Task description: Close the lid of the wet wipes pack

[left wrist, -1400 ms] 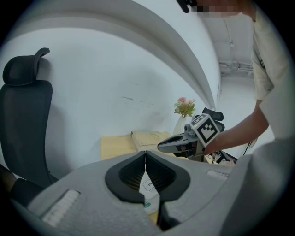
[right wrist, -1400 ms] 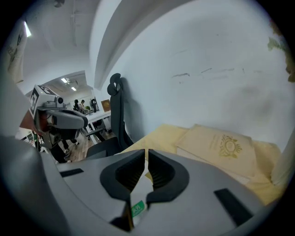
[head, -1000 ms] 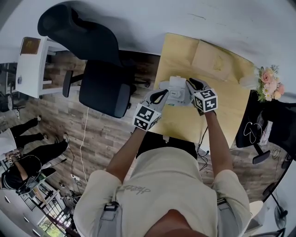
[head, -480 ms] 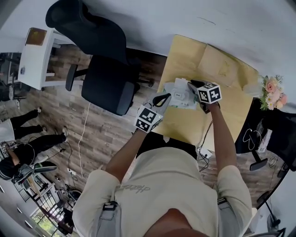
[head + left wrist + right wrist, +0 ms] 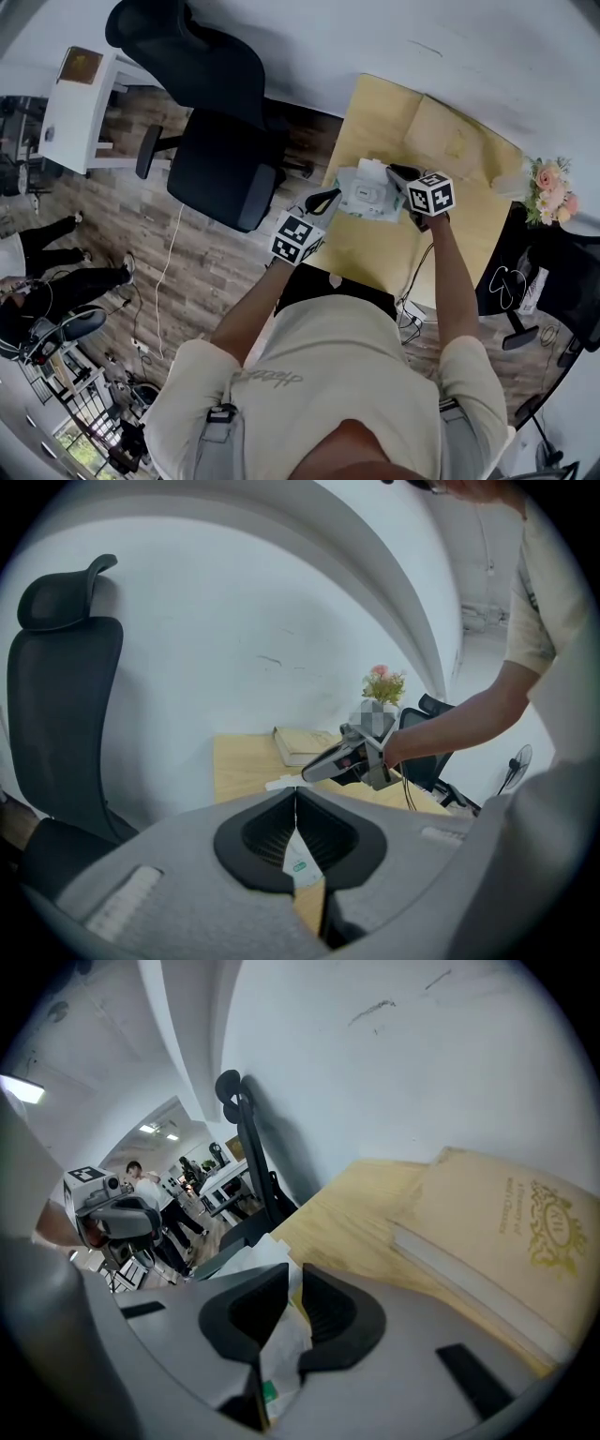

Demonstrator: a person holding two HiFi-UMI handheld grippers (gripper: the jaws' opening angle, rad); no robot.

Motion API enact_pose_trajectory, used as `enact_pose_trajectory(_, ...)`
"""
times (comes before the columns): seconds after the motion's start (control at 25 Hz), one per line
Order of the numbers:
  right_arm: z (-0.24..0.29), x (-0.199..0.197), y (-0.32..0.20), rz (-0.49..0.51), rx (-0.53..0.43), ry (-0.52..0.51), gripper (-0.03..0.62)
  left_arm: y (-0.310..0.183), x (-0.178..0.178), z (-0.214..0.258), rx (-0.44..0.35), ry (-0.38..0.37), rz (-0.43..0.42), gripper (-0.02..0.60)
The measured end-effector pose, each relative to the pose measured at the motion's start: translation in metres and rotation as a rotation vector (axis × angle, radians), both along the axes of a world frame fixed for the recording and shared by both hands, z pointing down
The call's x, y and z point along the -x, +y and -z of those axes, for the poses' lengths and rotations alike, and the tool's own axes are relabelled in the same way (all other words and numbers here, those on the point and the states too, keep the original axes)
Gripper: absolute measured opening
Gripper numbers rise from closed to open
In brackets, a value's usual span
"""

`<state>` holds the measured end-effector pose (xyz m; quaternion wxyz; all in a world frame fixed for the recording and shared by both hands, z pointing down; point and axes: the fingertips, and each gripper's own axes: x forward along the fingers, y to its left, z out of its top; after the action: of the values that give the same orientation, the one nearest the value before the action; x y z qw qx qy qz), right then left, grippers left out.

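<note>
The white wet wipes pack point(image 5: 367, 194) lies on the yellow table point(image 5: 375, 248), with its round lid on top; whether the lid is down is unclear. My left gripper point(image 5: 325, 200) is at the pack's left edge, jaws together, with white pack film point(image 5: 302, 860) between them. On the right, my right gripper point(image 5: 398, 178) has its jaws nearly together on the pack's white film point(image 5: 281, 1335). In the left gripper view the right gripper point(image 5: 311, 772) points toward me over the table.
A closed cream book point(image 5: 448, 139) lies at the back of the table, and a flower bunch point(image 5: 548, 186) stands at its right end. A black office chair point(image 5: 217, 141) is on the left. People stand far off on the wooden floor point(image 5: 56, 262).
The left gripper's jaws have come together at the pack's left edge. The right gripper has shifted to the pack's right side, and the pack has turned slightly.
</note>
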<state>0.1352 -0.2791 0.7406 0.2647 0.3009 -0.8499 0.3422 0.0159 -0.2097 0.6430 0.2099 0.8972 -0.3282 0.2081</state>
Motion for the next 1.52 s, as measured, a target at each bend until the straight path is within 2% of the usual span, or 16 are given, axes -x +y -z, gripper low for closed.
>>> enact_pose_trajectory(0.24,0.013,0.000,0.007,-0.004,-0.031,0.005,0.035,0.002,0.016,0.012,-0.051,-0.019,0.039,0.018)
enact_pose_trajectory(0.96,0.034,0.011,0.051,0.047,-0.114,0.090,0.032,0.023,0.015,0.047,-0.125,0.039,0.042,0.018)
enact_pose_trajectory(1.52,0.025,0.015,0.087,0.089,-0.090,0.149,0.034,0.042,0.023,0.043,-0.117,0.054,0.042,0.017)
